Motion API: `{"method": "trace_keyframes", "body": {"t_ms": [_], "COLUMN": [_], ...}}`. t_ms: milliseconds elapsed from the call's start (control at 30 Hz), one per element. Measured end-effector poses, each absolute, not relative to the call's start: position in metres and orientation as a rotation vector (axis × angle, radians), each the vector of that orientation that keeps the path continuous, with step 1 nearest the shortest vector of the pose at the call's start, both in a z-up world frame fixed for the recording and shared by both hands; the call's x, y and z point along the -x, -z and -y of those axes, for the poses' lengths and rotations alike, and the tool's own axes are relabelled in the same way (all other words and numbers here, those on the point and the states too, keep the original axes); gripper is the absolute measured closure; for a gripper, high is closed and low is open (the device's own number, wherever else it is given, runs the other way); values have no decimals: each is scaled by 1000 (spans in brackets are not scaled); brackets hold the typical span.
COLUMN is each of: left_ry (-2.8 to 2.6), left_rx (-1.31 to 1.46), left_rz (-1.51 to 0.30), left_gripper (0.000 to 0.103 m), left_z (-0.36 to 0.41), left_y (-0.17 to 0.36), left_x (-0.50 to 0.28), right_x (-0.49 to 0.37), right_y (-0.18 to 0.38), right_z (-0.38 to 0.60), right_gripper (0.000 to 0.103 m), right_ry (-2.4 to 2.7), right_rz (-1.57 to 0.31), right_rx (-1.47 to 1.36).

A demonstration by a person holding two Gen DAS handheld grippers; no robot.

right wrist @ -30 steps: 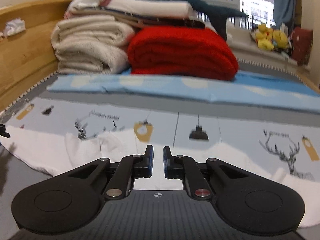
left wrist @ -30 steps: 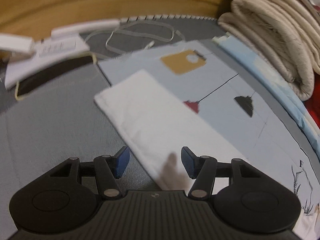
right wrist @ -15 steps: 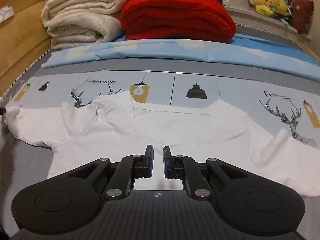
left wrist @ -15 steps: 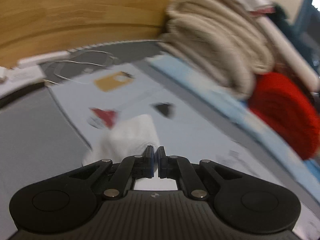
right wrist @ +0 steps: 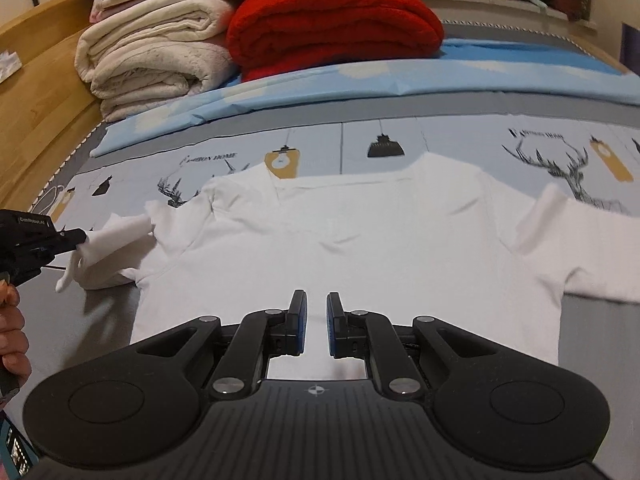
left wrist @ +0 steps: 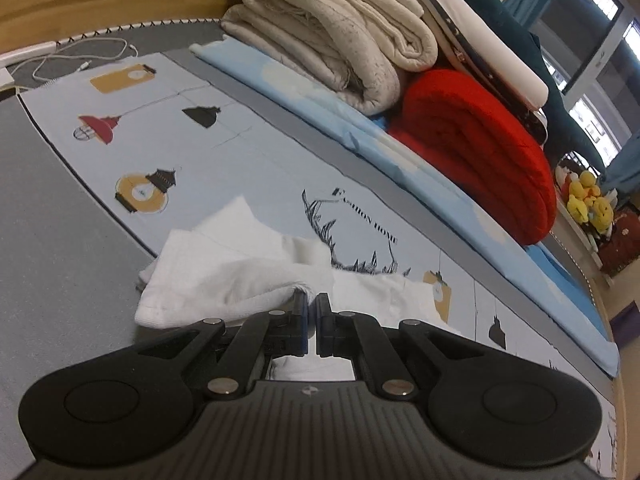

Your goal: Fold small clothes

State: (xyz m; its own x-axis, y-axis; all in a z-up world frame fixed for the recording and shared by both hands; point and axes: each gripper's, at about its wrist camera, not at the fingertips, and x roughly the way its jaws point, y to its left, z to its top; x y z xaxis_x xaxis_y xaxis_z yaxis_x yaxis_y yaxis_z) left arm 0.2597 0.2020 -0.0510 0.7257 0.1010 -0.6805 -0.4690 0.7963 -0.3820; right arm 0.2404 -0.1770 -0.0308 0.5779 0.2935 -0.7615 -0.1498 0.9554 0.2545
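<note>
A white long-sleeved shirt (right wrist: 360,240) lies flat, front up, on the printed pale-blue sheet (right wrist: 440,140). My left gripper (left wrist: 312,300) is shut on the cuff end of the shirt's left sleeve (left wrist: 224,268), which is lifted and bunched toward the body. In the right wrist view the left gripper (right wrist: 82,236) shows at the left edge, pinching that sleeve (right wrist: 116,240). My right gripper (right wrist: 316,300) hovers over the shirt's lower middle, jaws nearly together with only a thin slit and nothing between them. The other sleeve (right wrist: 592,248) lies stretched out to the right.
Folded beige blankets (right wrist: 152,60) and a red blanket (right wrist: 332,20) are stacked at the back on a light-blue cloth (right wrist: 480,72). A wooden bed frame (right wrist: 36,92) runs along the left. A white cable (left wrist: 80,52) lies at the far corner. A person's hand (right wrist: 12,340) grips the left tool.
My left gripper went from open over the sleeve to shut on it, then carried it up and toward the shirt's body. The right gripper tipped down over the shirt, jaws unchanged.
</note>
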Motion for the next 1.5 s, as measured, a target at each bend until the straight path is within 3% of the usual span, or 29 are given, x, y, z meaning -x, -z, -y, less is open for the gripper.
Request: {"method": "trace_keyframes", "body": {"t_ms": [300,500,600,833,1133,1300,1400,1500], "left_ry": [-111,352,209,-171,-248,-273,-281,-279], "left_rx": [585,597,550,604,678,688,695,692], "left_rz": [-627,-974,-937,-884,-902,-890,-891,-883], "left_gripper": [100,92,90,90,87,82,82,82], "left_z": [-147,-77,-101,-172,-210,-223,-225,-224], "left_y": [27,70,70,75,78,75,71,64], "left_x": [-301,-339,-347,-350,-351,-344,-341,-339], "right_x": [-278,-309,-324,-339,-313,-297,-295,-303], "right_y": [43,46,55,83,110,122,119,99], "right_z": [190,195,203,186,86,49,48,68], "right_gripper": [93,93,92,76,61,62,87,90], "right_ry": [-183,-61,-7,-73,-453,-482,-497,-449], "right_rz": [-949,-910,-941,-1053,-1104,-997,-969,-923], "right_rx": [-273,-332,-380,-406,-54,265,312,214]}}
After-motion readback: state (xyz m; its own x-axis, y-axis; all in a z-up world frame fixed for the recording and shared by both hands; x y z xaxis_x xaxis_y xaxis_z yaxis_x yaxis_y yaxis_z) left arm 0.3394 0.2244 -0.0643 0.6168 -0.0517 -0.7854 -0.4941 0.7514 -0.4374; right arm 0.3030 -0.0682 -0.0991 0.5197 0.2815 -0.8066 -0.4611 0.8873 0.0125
